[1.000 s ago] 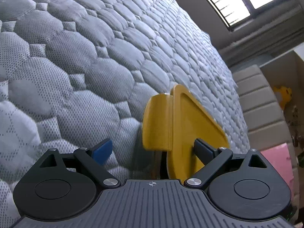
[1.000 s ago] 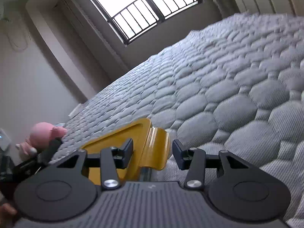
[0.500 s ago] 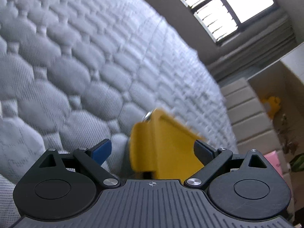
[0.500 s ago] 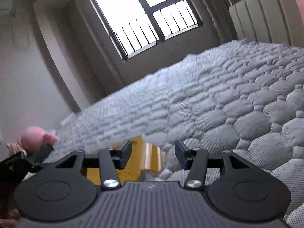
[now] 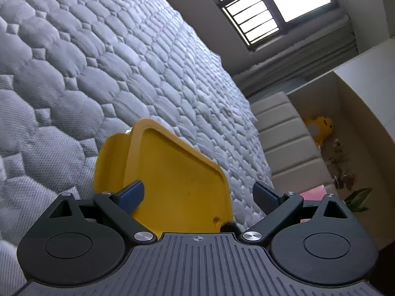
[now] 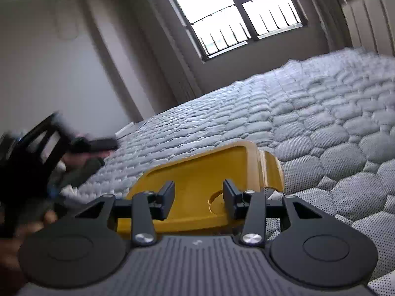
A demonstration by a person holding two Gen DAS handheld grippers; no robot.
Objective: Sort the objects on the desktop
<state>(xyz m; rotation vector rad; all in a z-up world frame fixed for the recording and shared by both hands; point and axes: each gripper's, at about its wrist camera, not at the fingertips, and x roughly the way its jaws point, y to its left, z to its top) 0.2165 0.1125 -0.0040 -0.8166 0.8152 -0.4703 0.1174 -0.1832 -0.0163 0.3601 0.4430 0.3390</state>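
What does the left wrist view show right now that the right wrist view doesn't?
Only the left wrist view shows the yellow plush toy in an open cabinet and the plant leaves below it. Only the right wrist view shows the blurred left gripper at its left edge and the round notch in the tray. Both show the yellow tray over the quilted mattress, the barred window and the padded headboard.

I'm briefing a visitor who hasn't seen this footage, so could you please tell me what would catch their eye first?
The bright yellow tray stands out, sitting low in the middle of both wrist views against the grey quilted mattress. The left claw frames it with jaws wide apart, and the right claw hangs over it with jaws narrower. Behind, a bright barred window glares at the top.
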